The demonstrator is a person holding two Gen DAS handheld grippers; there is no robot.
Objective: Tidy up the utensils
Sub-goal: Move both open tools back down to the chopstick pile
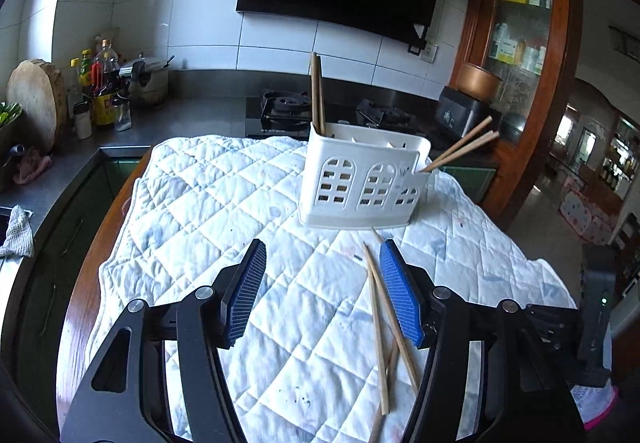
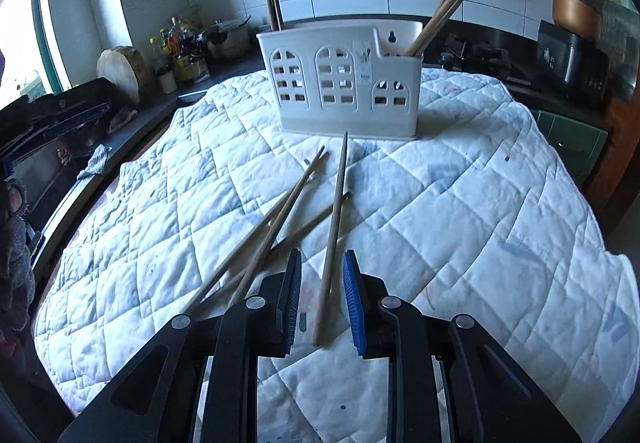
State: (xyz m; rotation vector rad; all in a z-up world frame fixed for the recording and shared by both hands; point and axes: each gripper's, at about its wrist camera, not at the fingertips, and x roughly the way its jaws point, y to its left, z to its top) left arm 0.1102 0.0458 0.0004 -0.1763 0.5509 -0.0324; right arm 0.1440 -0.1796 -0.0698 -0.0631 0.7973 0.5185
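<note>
A white slotted utensil holder (image 1: 360, 179) (image 2: 340, 83) stands on a white quilted cloth (image 1: 224, 211) (image 2: 460, 203). Wooden chopsticks stand in its left end (image 1: 317, 91) and lean out of its right end (image 1: 460, 147) (image 2: 444, 11). Loose chopsticks (image 1: 378, 323) (image 2: 272, 219) lie crossed on the cloth. My left gripper (image 1: 322, 283) is open and empty just left of them. My right gripper (image 2: 322, 283) is partly open, with one chopstick (image 2: 334, 235) lying between its blue pads; the pads stand apart from it.
A steel counter (image 1: 180, 119) runs behind with sauce bottles (image 1: 102, 87), a round wooden board (image 1: 34, 103) and a gas hob (image 1: 332, 111). A wooden cabinet (image 1: 516, 55) stands at the right. The left gripper shows at the left in the right wrist view (image 2: 48, 115).
</note>
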